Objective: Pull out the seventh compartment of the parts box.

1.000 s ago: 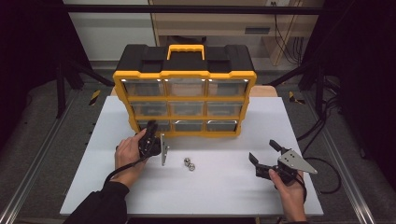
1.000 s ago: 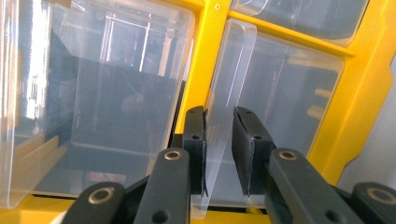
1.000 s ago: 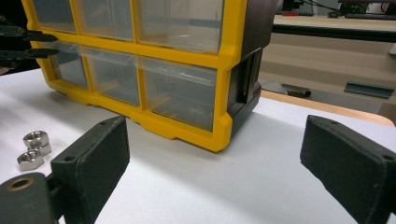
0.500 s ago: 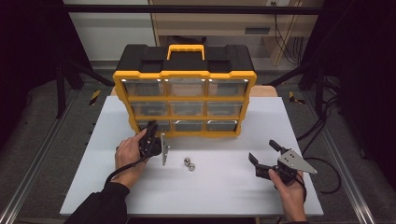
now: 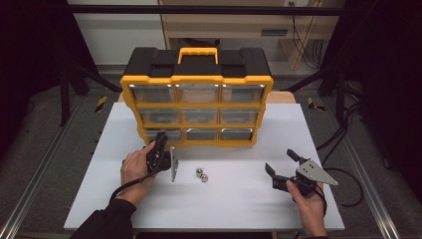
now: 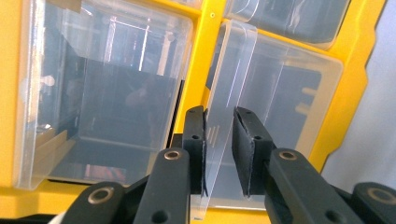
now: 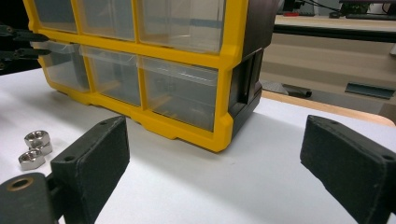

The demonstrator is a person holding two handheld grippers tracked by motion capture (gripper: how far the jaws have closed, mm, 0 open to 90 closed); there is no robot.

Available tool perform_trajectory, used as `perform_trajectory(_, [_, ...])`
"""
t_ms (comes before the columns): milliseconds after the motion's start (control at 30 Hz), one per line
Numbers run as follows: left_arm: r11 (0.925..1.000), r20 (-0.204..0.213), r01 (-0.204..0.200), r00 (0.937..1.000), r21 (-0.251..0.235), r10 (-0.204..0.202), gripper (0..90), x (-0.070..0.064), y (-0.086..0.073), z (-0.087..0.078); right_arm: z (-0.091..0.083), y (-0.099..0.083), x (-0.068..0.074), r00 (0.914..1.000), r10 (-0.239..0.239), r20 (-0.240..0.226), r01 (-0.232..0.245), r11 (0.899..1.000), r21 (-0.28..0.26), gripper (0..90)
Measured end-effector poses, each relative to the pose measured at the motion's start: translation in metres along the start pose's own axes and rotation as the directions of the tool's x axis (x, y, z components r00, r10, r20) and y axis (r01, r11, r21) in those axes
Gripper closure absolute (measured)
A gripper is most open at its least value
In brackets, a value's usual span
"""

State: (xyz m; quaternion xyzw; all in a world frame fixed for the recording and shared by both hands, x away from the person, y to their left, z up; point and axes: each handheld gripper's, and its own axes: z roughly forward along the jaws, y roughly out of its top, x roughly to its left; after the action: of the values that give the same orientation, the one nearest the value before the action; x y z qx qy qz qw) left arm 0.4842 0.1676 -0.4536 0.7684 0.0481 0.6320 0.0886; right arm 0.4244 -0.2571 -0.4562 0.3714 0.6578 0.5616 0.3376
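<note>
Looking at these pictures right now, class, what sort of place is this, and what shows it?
Probably a lab or workshop test bench: a white table inside a metal frame, a yellow drawer organizer with loose nuts before it, and cables across the floor.

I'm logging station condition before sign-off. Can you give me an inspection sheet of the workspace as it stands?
Surface: white table, bare at the front.
Job's things: yellow organiser upright at the back; left gripper has the clear pull tab of the bottom-left drawer between its pads; two metal nuts lie loose in front.
Clutter: nothing seen.
Grippers: left closed on the tab; right gripper open, apart from everything.
Cables: one trails from each gripper; more on the floor at right.
Surroundings: dark frame rails, a wooden bench behind.
</note>
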Motion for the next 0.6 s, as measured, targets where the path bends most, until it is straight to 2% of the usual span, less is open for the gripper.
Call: perform_trajectory(600, [0.9997, -0.003, -0.012, 0.9999, -0.020, 0.012, 74.8, -0.005, -0.002, -0.023, 0.000, 0.000, 0.000, 1.0000, 0.007, 0.000, -0.007, 1.000, 0.003, 8.1])
